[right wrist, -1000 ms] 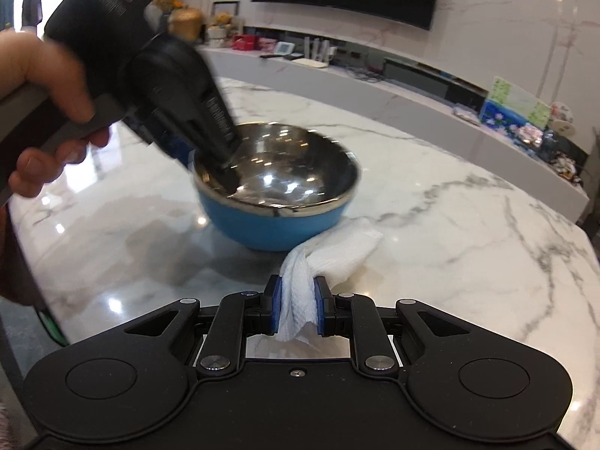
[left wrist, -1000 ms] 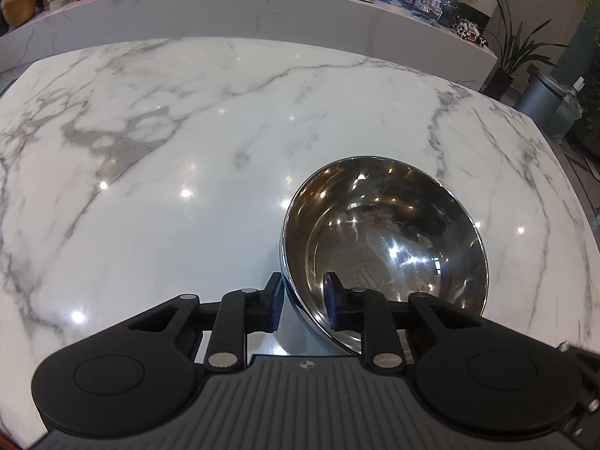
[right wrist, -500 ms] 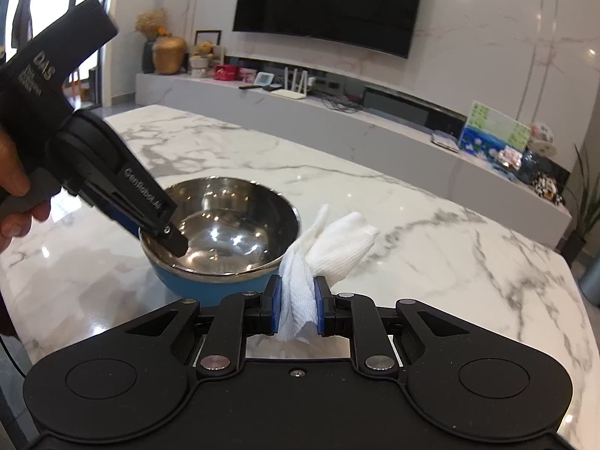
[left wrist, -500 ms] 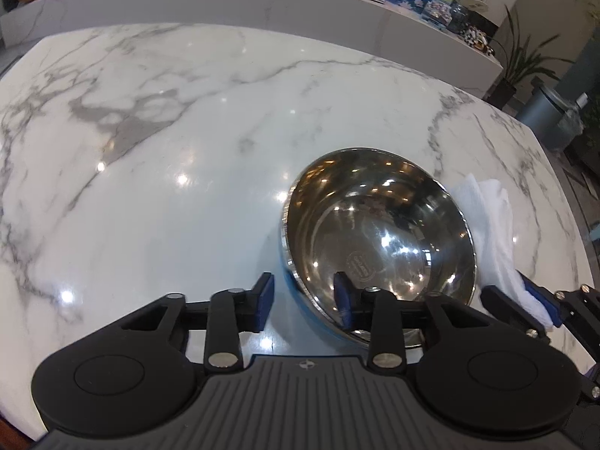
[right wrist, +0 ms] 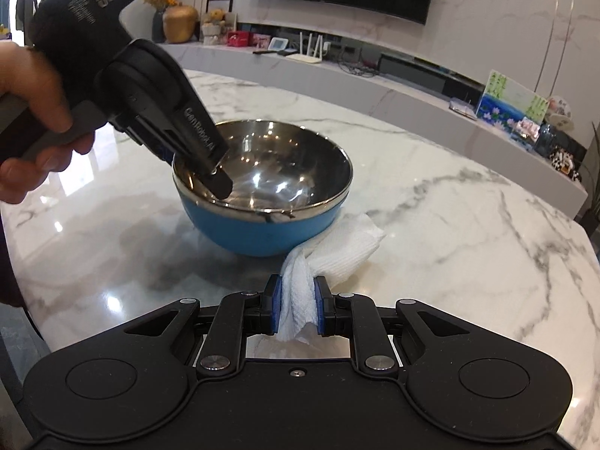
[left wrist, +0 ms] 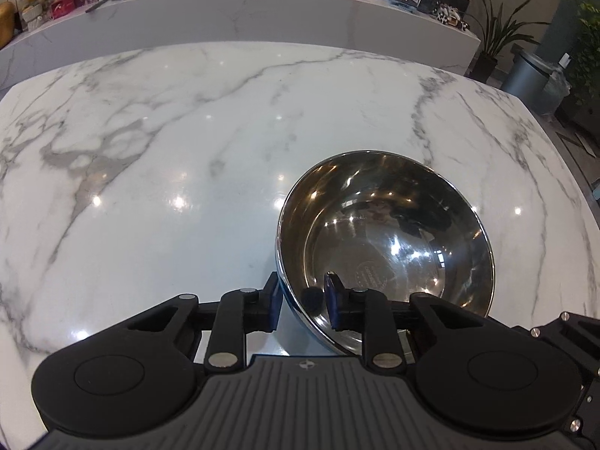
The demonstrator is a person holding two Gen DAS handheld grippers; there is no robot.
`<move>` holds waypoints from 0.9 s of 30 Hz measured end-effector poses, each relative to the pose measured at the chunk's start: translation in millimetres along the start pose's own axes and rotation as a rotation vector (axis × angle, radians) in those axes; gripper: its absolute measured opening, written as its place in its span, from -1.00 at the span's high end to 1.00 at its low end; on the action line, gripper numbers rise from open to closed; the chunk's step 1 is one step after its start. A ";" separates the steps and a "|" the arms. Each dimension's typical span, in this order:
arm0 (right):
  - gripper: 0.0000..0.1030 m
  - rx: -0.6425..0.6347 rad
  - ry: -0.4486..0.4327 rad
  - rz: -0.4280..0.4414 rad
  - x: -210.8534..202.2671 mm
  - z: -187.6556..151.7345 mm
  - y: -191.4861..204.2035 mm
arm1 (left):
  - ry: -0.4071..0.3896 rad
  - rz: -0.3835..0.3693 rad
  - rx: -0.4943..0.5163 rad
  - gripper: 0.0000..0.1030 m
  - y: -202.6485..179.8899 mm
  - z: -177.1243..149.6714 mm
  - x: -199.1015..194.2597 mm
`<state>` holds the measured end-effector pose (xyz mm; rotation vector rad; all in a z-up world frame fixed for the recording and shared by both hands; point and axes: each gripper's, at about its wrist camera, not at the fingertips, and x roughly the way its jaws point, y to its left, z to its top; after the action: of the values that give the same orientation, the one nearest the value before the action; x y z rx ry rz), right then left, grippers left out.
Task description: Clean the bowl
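Straddling the near rim of the bowl [left wrist: 382, 236], the left gripper [left wrist: 302, 298] had just been closing, one finger inside, one outside. The bowl sat on the marble table [right wrist: 468, 225]; rightward, the right gripper [right wrist: 296, 307] pinched a white cloth [right wrist: 337, 251].

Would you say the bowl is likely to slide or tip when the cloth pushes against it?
Probably it would slide: the bowl sits on glossy marble. Its rounded blue underside suggests it could rock. The left tongs straddling its rim should steady it, though polished steel may slip.
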<state>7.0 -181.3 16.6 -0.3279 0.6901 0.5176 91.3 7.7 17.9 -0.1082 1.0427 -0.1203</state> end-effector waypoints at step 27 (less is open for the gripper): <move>0.69 -0.013 -0.046 -0.022 -7.6 13.5 -12.8 | -0.008 -0.004 0.023 0.50 -4.5 -0.6 -7.8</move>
<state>16.1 -188.3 33.1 -0.3343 0.6384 0.5074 86.7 4.3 25.0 -0.0899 1.0324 -0.1353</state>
